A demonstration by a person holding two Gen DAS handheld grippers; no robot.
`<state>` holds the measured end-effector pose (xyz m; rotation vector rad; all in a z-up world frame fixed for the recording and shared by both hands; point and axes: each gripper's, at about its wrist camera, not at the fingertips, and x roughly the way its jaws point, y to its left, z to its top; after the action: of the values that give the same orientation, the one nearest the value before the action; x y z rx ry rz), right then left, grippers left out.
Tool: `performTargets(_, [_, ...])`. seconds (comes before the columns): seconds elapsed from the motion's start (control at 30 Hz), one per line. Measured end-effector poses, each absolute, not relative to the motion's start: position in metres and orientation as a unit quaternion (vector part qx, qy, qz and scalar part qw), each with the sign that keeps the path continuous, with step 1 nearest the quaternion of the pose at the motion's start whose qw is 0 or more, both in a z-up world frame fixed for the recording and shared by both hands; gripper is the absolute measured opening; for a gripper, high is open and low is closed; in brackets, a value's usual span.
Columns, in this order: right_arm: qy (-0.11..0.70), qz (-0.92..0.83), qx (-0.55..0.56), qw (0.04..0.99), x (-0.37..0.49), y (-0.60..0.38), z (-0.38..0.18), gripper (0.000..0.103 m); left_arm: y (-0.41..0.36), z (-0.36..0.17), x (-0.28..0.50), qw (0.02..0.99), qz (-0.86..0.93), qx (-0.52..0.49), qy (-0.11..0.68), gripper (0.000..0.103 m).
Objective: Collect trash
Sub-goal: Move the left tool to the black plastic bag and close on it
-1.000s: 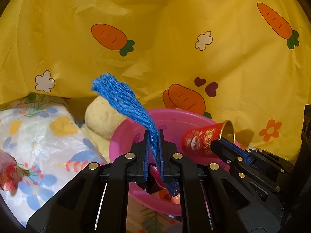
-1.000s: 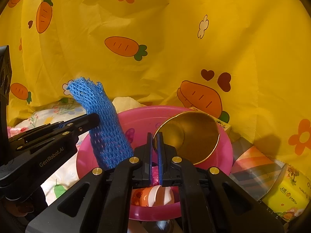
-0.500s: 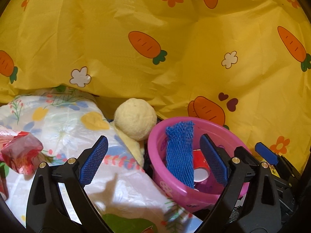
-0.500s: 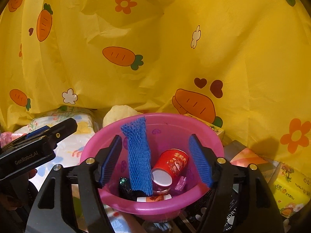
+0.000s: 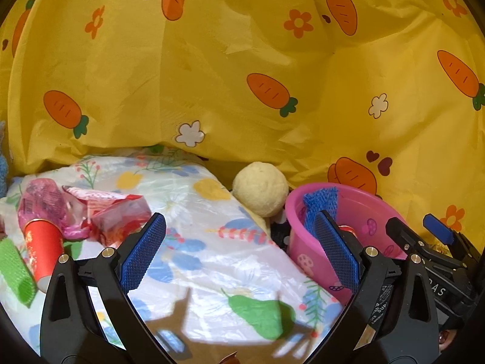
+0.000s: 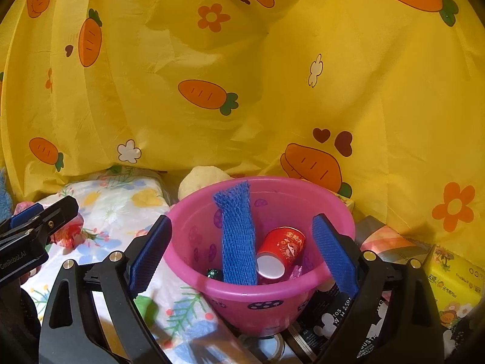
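Observation:
A pink basin [image 6: 330, 200] holds a blue foam net [image 6: 238, 236], a red paper cup [image 6: 280, 251] and other small scraps. My right gripper [image 6: 242, 254] is open and empty, its jaws on either side of the basin. My left gripper [image 5: 239, 254] is open and empty above the floral sheet [image 5: 212, 242], left of the basin [image 5: 372, 206]. On the sheet at the left lie a second red cup [image 5: 42, 248], a green foam net [image 5: 13, 270] and crumpled pink and red wrappers [image 5: 91, 212].
A cream plush ball [image 5: 260, 188] sits behind the basin against the yellow carrot cloth [image 5: 242, 60]. A yellow tissue pack [image 6: 454, 279] and a black printed bag [image 6: 342, 321] lie at the right. The other gripper [image 6: 33, 230] shows at the left edge.
Both grippers opened and let the blue net and red cup fall into the basin. Both have since pulled back, and the left one has swung left over the floral sheet.

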<state>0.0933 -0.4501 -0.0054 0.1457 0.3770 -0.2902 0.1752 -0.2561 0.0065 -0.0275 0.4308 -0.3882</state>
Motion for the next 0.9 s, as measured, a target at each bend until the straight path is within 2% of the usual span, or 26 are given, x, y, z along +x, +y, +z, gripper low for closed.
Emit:
performTargets(0.33, [0.167,-0.124,0.063,0.976,0.067,-0.411,0.002,0.093,-0.197,0.012,0.136,0.969,-0.141,-0.017,0.204,0.097])
performTargets(0.9, [0.180,-0.055,0.066,0.980,0.049,-0.327,-0.005,0.093,-0.078,0.001,0.093,0.977,-0.029,-0.031,0.208,0.097])
